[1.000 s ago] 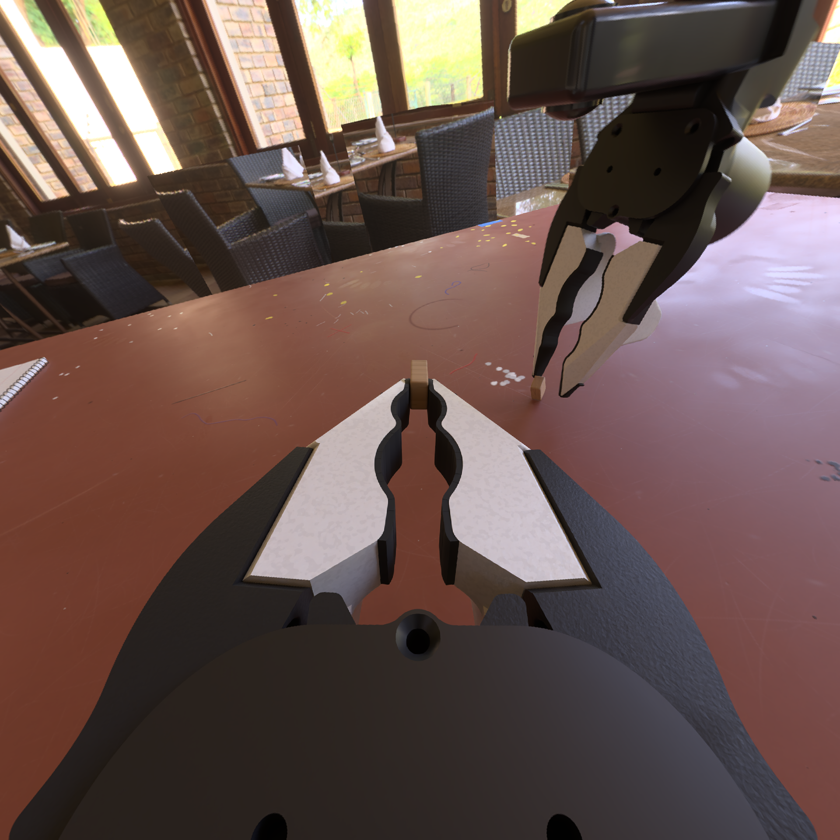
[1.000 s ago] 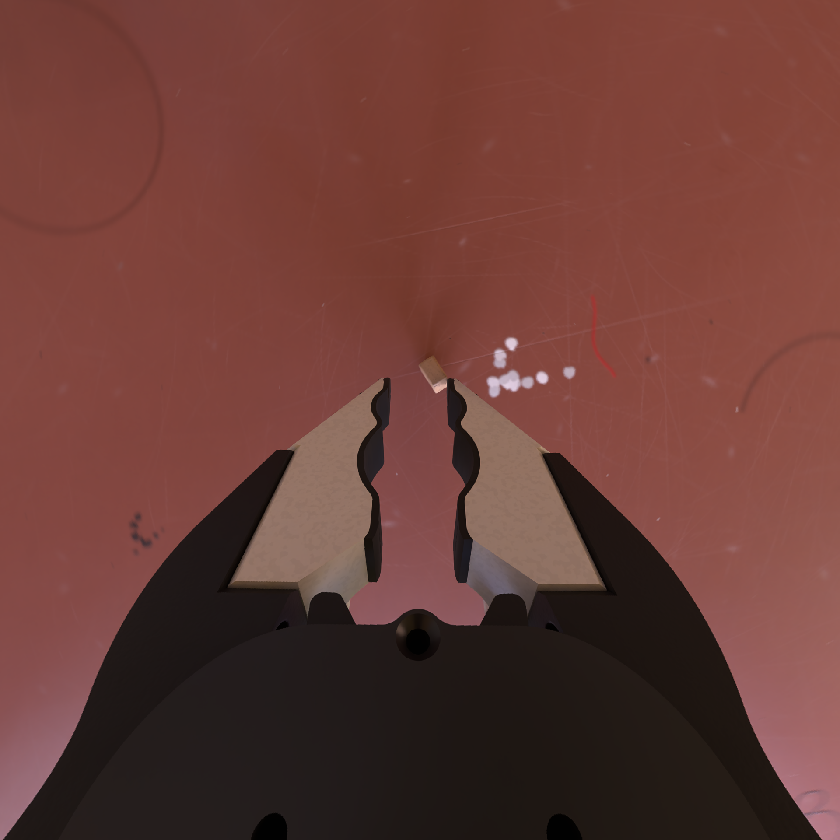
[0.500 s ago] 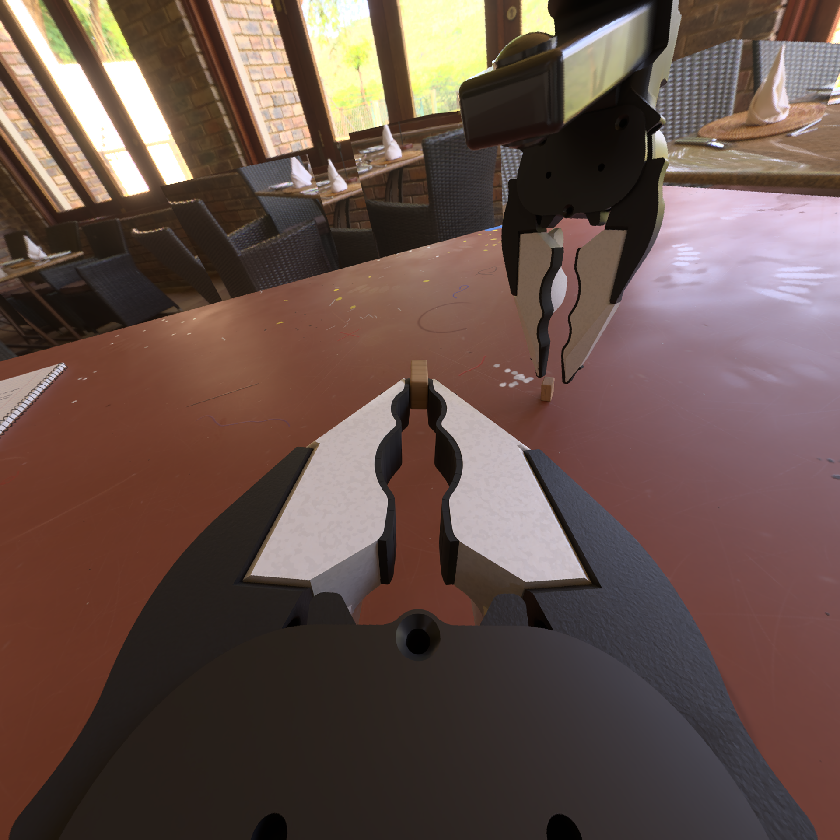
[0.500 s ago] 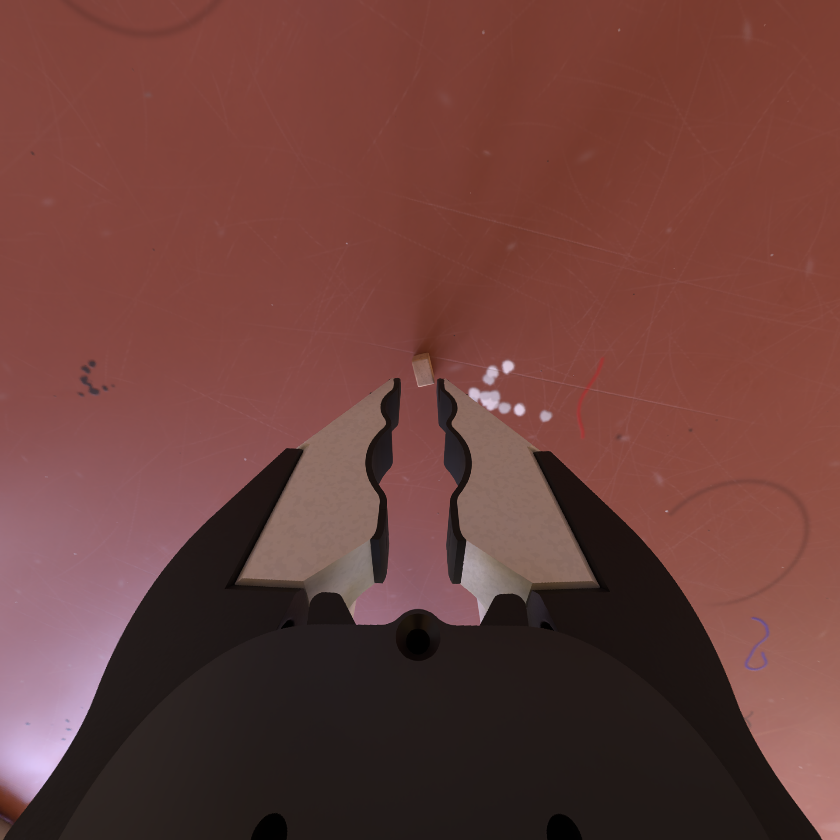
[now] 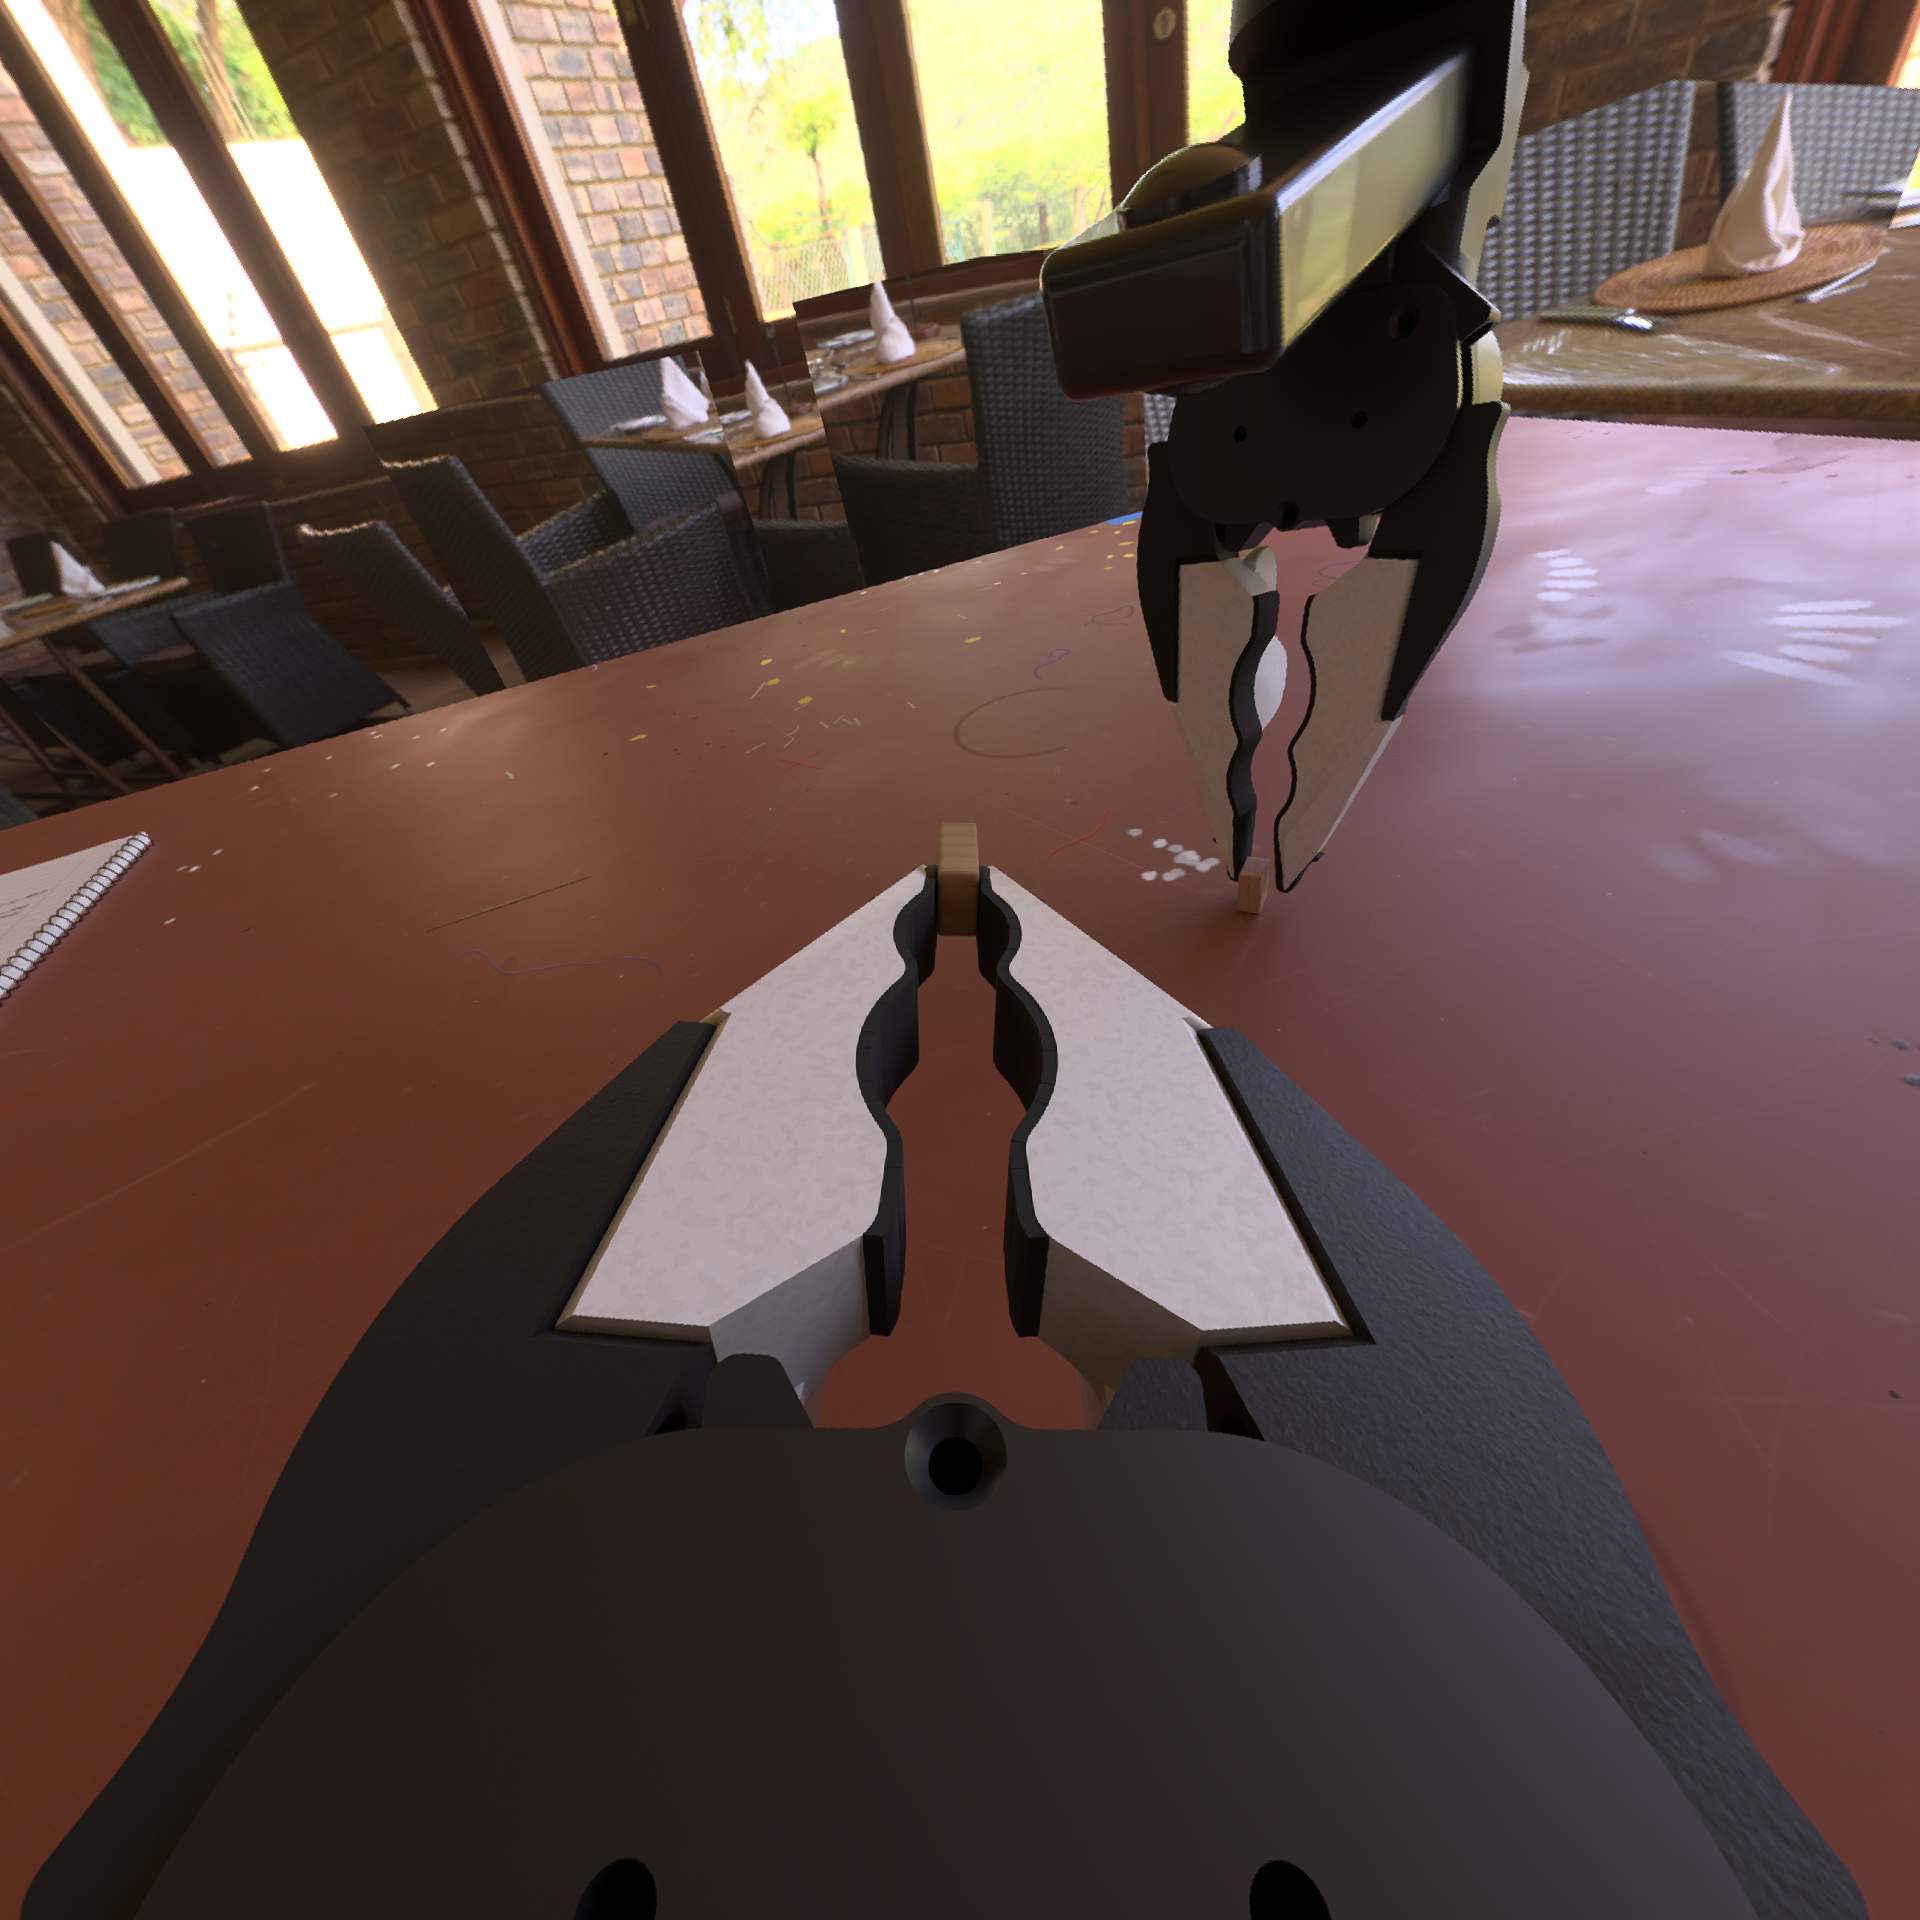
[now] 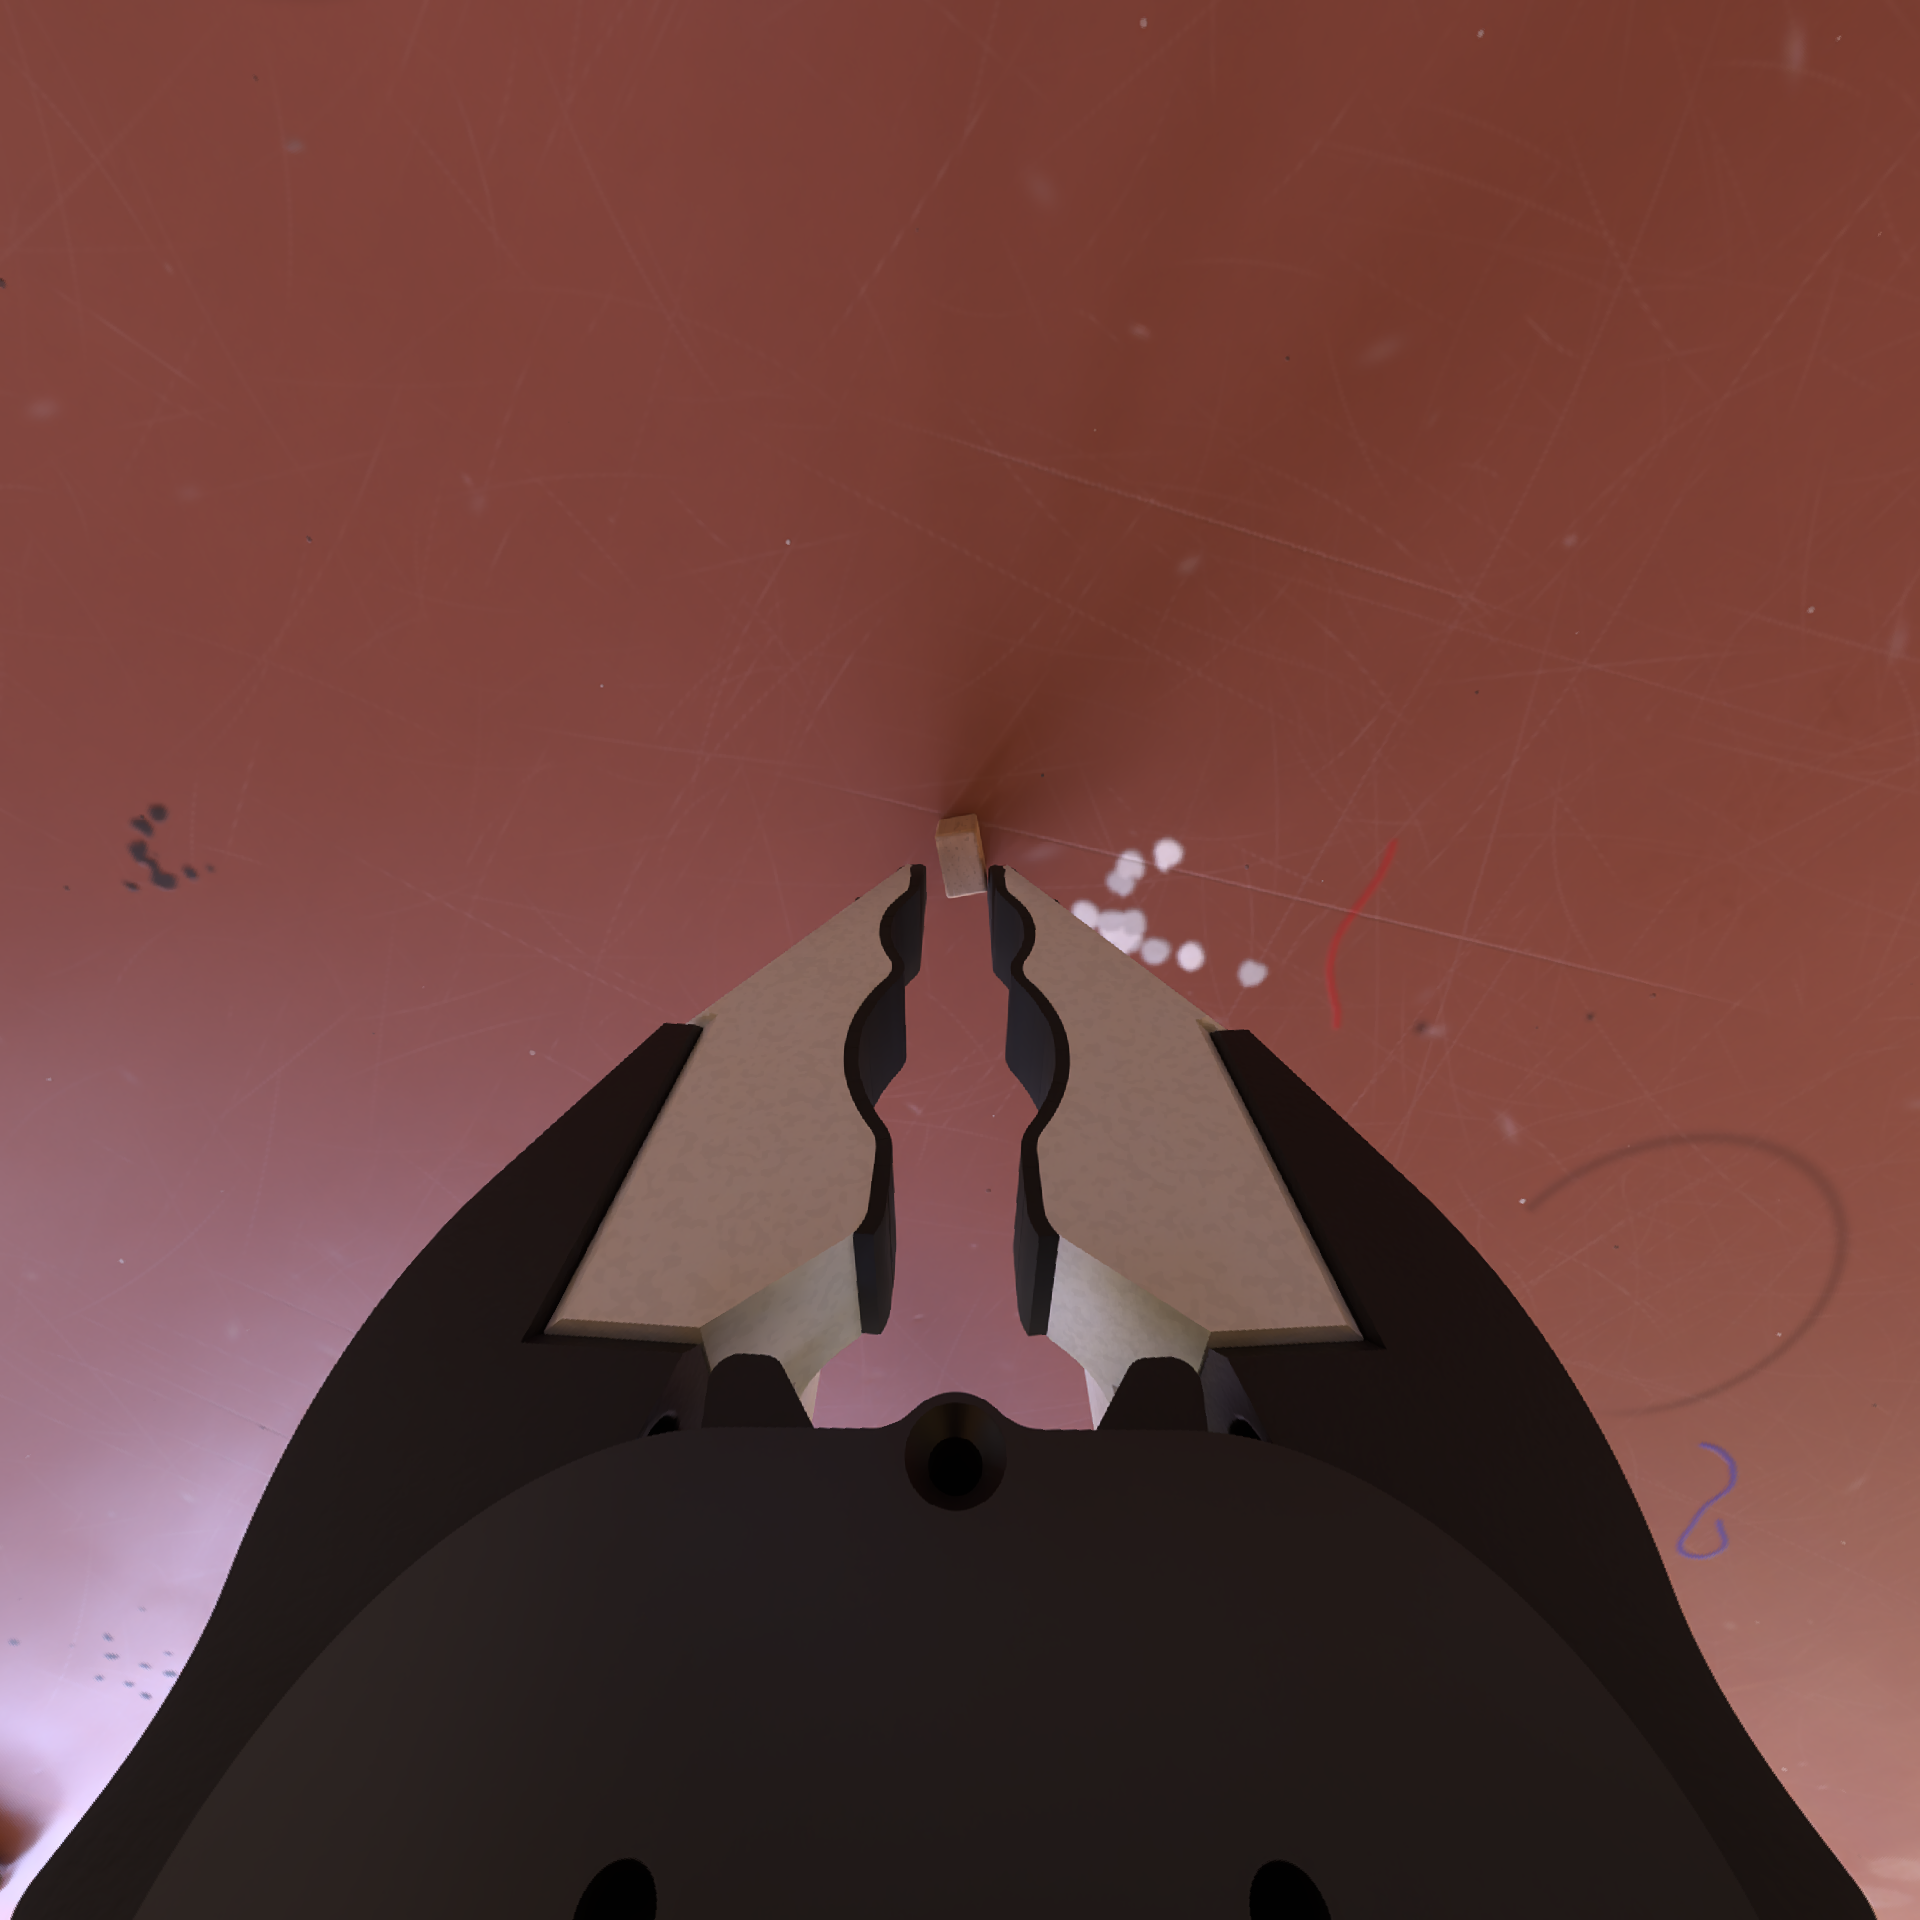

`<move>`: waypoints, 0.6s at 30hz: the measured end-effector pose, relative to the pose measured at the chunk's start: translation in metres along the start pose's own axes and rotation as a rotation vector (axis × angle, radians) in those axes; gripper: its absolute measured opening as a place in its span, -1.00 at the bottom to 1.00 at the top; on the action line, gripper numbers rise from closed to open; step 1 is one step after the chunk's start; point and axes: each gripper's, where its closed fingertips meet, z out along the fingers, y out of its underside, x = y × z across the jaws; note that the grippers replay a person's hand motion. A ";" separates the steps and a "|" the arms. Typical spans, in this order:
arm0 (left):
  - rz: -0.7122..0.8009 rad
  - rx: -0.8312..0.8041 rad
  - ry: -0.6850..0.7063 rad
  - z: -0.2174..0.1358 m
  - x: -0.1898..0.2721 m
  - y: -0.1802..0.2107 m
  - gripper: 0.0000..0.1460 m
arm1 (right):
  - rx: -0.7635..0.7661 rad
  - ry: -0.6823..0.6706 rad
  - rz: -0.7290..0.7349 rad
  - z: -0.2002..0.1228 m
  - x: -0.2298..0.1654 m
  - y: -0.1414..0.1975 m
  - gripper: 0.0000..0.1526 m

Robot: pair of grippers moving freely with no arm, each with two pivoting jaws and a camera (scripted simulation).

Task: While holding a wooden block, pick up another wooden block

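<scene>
My left gripper (image 5: 958,896) is shut on a small wooden block (image 5: 958,878), held at its fingertips above the red-brown table (image 5: 416,1039). A second small wooden block (image 5: 1251,891) stands on the table ahead and to the right. My right gripper (image 5: 1265,878) points down over it, tips almost on the table. In the right wrist view that block (image 6: 958,869) sits just beyond the tips of my right gripper (image 6: 954,881), lined up with the gap. The fingers are slightly apart and do not grip it.
A spiral notebook (image 5: 52,914) lies at the table's left edge. White paint specks (image 6: 1143,925) and a red scribble (image 6: 1356,935) mark the table beside the loose block. Dark wicker chairs (image 5: 644,561) and set tables stand beyond the far edge.
My right gripper has turned, narrowed its opening and come down closer over the loose block, which is now centred between its tips. My left gripper still holds its block.
</scene>
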 end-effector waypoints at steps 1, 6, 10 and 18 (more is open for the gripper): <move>0.000 -0.001 0.000 0.000 0.000 0.000 -0.92 | 0.001 0.000 -0.003 0.000 0.000 0.000 -0.85; 0.005 -0.002 -0.001 0.000 0.000 0.000 -0.92 | 0.004 0.003 -0.008 0.000 0.000 0.000 -0.89; 0.007 -0.005 0.002 0.000 0.001 0.001 -0.92 | 0.002 0.008 -0.016 0.000 0.000 0.000 -0.89; 0.012 -0.005 0.000 0.000 0.001 0.000 -0.92 | -0.015 0.008 -0.032 0.000 0.001 -0.001 -0.91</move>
